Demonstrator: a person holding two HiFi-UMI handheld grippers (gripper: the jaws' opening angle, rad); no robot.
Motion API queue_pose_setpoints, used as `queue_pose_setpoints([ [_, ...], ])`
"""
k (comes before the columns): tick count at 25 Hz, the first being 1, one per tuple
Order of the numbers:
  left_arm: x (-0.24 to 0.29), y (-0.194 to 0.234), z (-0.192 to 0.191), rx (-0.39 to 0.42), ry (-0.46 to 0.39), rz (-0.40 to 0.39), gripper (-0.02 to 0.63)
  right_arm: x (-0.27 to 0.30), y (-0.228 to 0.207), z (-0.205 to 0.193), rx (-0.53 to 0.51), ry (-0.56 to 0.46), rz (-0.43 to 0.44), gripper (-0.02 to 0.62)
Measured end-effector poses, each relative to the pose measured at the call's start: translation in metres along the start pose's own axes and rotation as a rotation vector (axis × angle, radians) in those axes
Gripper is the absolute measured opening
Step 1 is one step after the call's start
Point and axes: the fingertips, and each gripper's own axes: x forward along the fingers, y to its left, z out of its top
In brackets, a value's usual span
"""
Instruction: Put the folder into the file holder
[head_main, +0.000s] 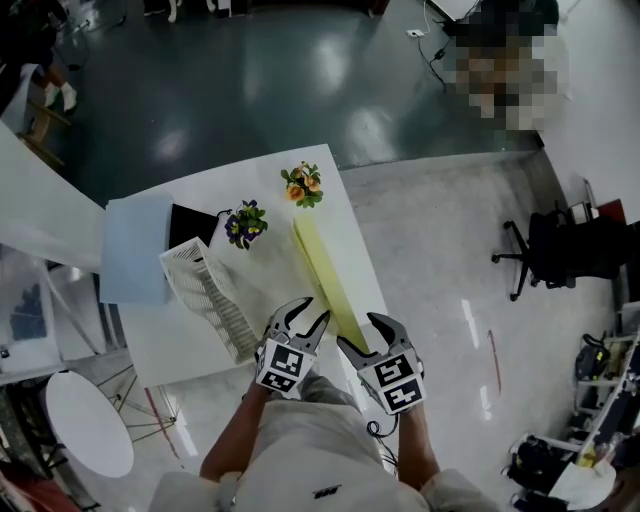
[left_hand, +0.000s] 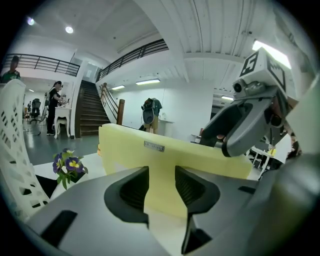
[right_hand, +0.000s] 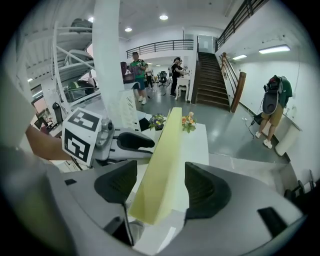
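Observation:
A long pale-yellow folder stands on its edge on the white table, running from the flowers toward me. Its near end sits between the jaws of my right gripper, which is open; in the right gripper view there is a gap between the folder and each pad. My left gripper is open just left of the folder and faces its broad side, with nothing gripped. The white slotted file holder lies on the table left of both grippers.
A purple flower pot and an orange one stand at the folder's far end. A light-blue sheet and a black item lie at the table's left. The table's right edge runs close beside the folder. An office chair stands at the right.

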Motion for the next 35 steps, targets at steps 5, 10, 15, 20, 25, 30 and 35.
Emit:
queue_pose_setpoints([
  [5,0.000,0.002,0.000,-0.007,0.000,-0.035,0.187,0.014,-0.004,0.029,-0.020,-0.014,-0.022,0.301],
  [10,0.000,0.001,0.001,-0.001,-0.008,-0.068,0.195,0.030,-0.004,0.045,-0.037,-0.001,-0.020,0.301],
  [15,0.003,0.004,0.003,0.000,-0.013,-0.091,0.216,0.051,-0.009,0.062,-0.051,0.023,-0.014,0.301],
  [20,0.005,0.004,0.004,0.010,-0.019,-0.110,0.221,0.076,-0.016,0.071,-0.086,0.095,-0.023,0.299],
  [25,0.007,0.002,0.005,0.009,-0.025,-0.128,0.221,0.101,-0.023,0.067,-0.112,0.203,-0.036,0.299],
  [30,0.006,0.002,0.001,0.002,-0.026,-0.145,0.221,0.119,-0.025,0.057,-0.155,0.325,-0.018,0.299],
  [35,-0.003,0.001,-0.002,0.007,-0.023,-0.158,0.224,0.121,-0.029,0.055,-0.167,0.390,-0.040,0.279],
])
